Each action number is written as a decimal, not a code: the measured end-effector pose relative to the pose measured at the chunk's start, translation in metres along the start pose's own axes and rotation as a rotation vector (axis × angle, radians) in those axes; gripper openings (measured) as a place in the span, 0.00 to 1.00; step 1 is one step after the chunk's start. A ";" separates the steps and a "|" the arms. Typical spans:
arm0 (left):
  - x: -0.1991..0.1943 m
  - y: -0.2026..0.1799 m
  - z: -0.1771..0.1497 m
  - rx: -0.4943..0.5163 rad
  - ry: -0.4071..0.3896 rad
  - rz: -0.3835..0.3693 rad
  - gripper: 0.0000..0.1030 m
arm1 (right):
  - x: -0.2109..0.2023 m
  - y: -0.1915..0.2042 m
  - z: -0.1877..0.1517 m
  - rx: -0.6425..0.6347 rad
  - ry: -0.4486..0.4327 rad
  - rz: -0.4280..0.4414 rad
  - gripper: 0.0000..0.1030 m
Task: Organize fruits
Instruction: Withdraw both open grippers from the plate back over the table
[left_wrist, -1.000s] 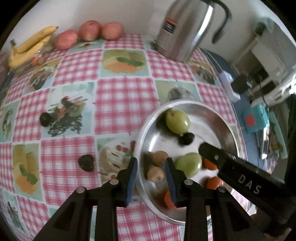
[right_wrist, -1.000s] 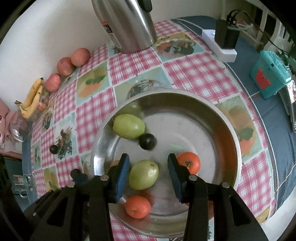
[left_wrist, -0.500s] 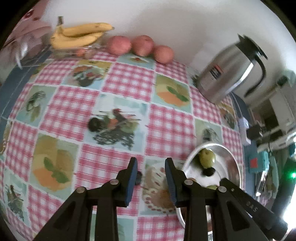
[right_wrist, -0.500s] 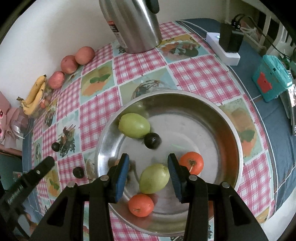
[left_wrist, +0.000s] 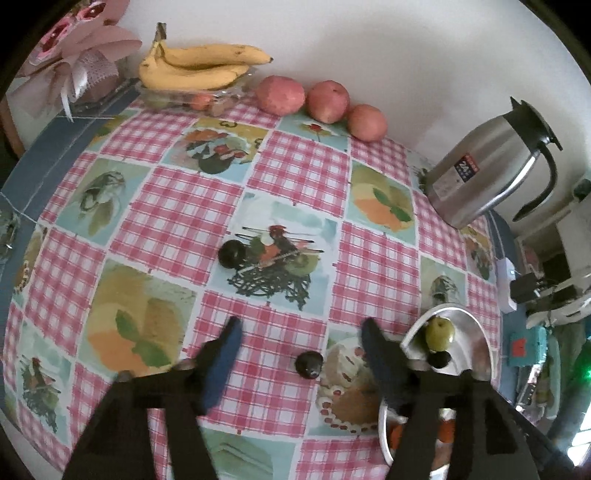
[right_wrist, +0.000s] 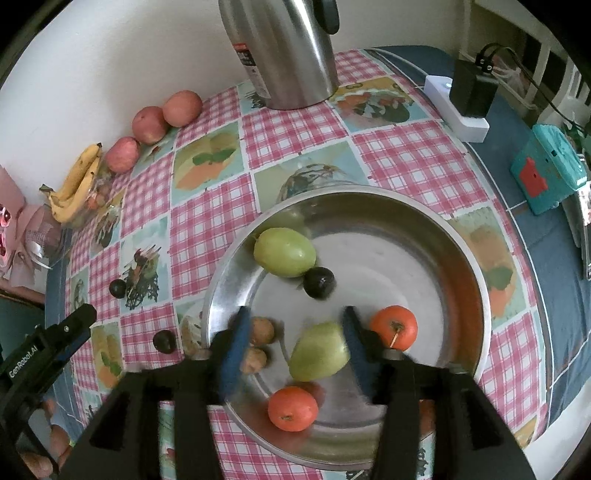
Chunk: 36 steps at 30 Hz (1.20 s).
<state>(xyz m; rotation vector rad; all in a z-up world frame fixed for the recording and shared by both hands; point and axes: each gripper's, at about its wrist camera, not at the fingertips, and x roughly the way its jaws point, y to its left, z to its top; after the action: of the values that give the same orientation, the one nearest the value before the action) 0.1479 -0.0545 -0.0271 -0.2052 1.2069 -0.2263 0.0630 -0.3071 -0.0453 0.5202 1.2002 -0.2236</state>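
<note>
Your left hand-held gripper (left_wrist: 297, 334) is opening wide over the worktop (left_wrist: 177, 206), a dark plum (left_wrist: 309, 364) lying untouched between its fingers at lower centre. Your right hand-held gripper (right_wrist: 293, 330) is opening above the steel bowl (right_wrist: 461, 258), clear of the green fruit (right_wrist: 319, 350) between its pads.

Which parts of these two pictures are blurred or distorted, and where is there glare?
Left wrist view: the left claw is smeared as its jaws open; the tablecloth bulges from the fisheye. Right wrist view: the right claw is also smeared, opening around the green fruit without pressing it; glare lies on the metal bowl.
</note>
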 end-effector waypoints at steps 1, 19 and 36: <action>0.000 0.000 0.000 0.003 -0.003 0.008 0.81 | 0.000 0.000 0.000 -0.002 -0.004 -0.003 0.69; 0.003 0.003 0.001 0.045 -0.053 0.073 1.00 | -0.010 -0.004 0.003 0.011 -0.096 -0.036 0.90; 0.005 -0.005 -0.002 0.121 -0.025 0.064 1.00 | -0.002 0.004 0.001 -0.014 -0.075 -0.051 0.90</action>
<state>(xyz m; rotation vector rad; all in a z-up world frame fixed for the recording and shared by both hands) 0.1471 -0.0606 -0.0310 -0.0640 1.1689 -0.2394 0.0652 -0.3041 -0.0424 0.4659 1.1425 -0.2761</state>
